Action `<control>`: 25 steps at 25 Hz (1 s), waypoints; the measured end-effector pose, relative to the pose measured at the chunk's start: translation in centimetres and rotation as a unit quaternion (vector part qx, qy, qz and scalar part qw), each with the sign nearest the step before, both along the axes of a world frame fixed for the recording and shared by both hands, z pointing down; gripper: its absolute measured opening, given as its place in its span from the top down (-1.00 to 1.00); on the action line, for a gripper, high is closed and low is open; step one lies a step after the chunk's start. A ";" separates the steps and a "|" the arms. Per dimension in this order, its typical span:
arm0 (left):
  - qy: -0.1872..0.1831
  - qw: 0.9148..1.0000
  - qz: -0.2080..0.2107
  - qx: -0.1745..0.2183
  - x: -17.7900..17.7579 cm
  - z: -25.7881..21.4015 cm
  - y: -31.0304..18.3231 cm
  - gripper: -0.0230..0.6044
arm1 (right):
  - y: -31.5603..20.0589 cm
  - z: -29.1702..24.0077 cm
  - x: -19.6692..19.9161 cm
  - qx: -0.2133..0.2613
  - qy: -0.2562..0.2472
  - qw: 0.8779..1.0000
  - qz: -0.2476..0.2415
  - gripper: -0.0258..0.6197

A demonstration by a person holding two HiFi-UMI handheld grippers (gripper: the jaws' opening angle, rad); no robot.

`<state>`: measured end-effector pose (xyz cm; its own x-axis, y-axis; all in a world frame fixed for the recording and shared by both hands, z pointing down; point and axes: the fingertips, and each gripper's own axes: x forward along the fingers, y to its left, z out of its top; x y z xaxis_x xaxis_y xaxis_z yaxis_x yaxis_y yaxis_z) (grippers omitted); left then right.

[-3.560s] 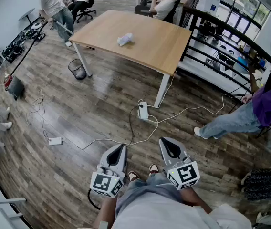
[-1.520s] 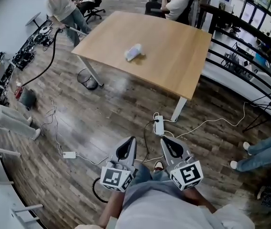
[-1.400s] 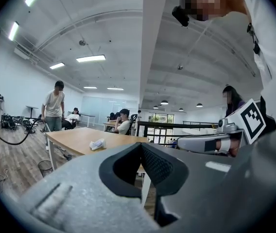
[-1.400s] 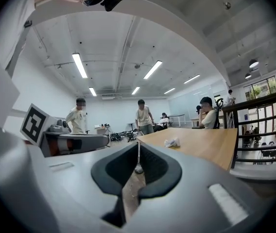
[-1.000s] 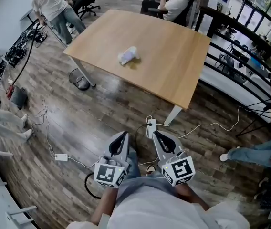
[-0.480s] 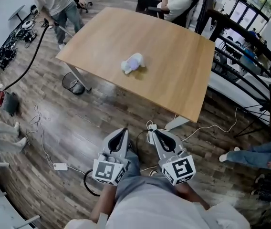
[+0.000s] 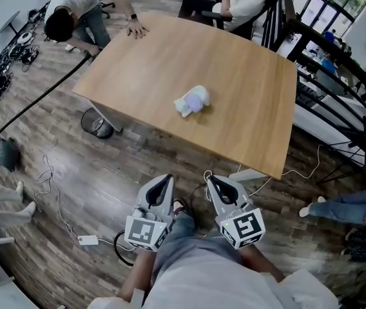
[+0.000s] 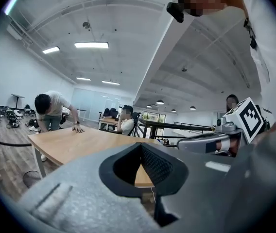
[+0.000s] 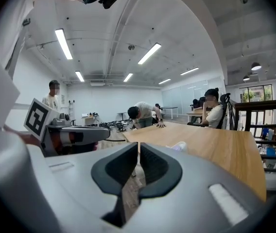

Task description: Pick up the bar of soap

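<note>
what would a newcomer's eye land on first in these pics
The big wooden table fills the middle of the head view, with a small pale bar of soap near its centre. At the bottom edge the left claw and right claw point toward it side by side, both shut and empty. A person leans a hand on the table's far left corner.

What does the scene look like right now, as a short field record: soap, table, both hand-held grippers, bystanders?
soap: bar of soap lying near the table's middle, untouched
table: wooden table, near edge just ahead of both grippers
left hand-held gripper: jaws together, empty, over the floor short of the table
right hand-held gripper: jaws together, empty, beside the left one
bystanders: person leaning on the far left corner; seated person beyond the far edge
</note>
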<state>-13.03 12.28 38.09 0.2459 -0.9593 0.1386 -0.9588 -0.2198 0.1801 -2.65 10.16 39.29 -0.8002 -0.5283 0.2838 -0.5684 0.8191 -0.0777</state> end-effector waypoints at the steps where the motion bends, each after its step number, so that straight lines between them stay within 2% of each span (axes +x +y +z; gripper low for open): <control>1: 0.001 1.000 0.002 -0.001 -0.9 0.0 -0.4 0.92 | -0.3 -0.1 -0.7 0.003 0.003 1.000 0.001 0.87; 6: -0.002 1.000 0.013 -0.003 -3.7 0.4 -1.8 0.92 | -1.6 -0.2 -2.2 0.005 0.022 1.000 0.018 0.87; 17: -0.008 1.000 0.018 -0.015 -6.5 2.0 -5.3 0.92 | -4.8 0.2 -4.0 0.002 0.025 0.999 0.035 0.83; 25: -0.024 0.999 0.025 -0.027 -8.0 3.4 -10.8 0.92 | -9.5 2.4 -5.5 -0.017 0.025 0.999 0.044 0.81</control>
<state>-21.05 1.51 41.53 0.2857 -0.9369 0.2016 -0.9544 -0.2593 0.1477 -8.14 0.65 41.65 -0.7355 -0.5855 0.3410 -0.6422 0.7628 -0.0754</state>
